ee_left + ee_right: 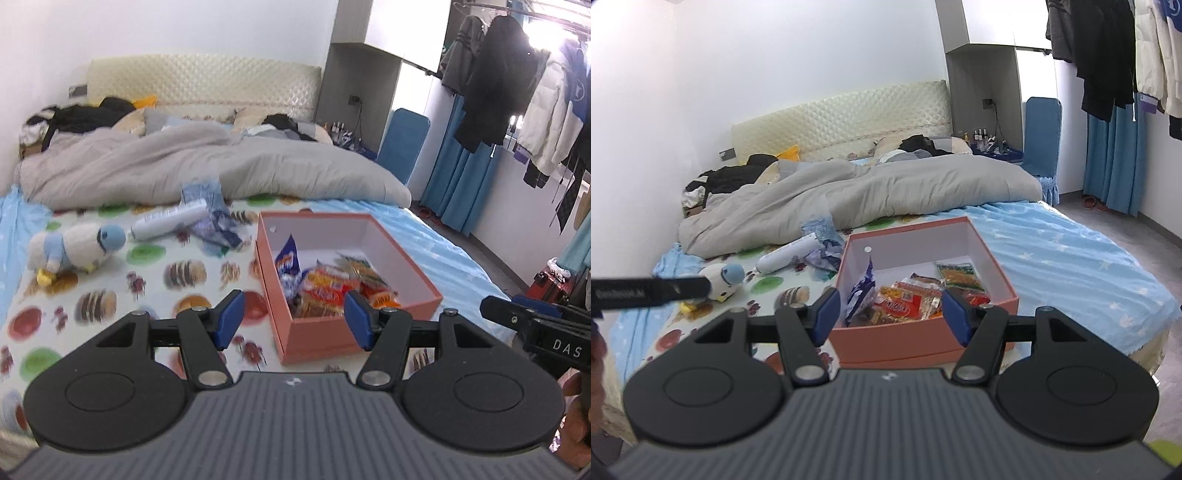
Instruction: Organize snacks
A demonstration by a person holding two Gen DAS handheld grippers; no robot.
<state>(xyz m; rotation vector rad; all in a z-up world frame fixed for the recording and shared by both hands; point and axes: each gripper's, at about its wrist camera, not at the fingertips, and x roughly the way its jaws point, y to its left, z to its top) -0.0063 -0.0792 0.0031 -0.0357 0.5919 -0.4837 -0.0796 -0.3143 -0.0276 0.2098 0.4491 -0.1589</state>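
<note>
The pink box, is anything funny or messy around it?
Yes. Snack packets are piled loosely inside the pink box, one blue packet sticking up. Left of it, crumpled blue wrappers and a white tube still lie on the bed.

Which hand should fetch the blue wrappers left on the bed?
Left, probably. The wrappers lie left of the box, on the left tool's side; both tools are open and empty.

Bedroom. White walls [775,74]. Cream quilted headboard [203,79] against back wall. Bed under rumpled grey duvet [184,166], light blue sheet [1071,251] at foot. Blue-covered chair [1042,136] beside grey cabinet [982,74]. Blue curtains [461,177], coats [498,74] on rail. Grey floor [1126,221]. Bright daylight from right.
</note>
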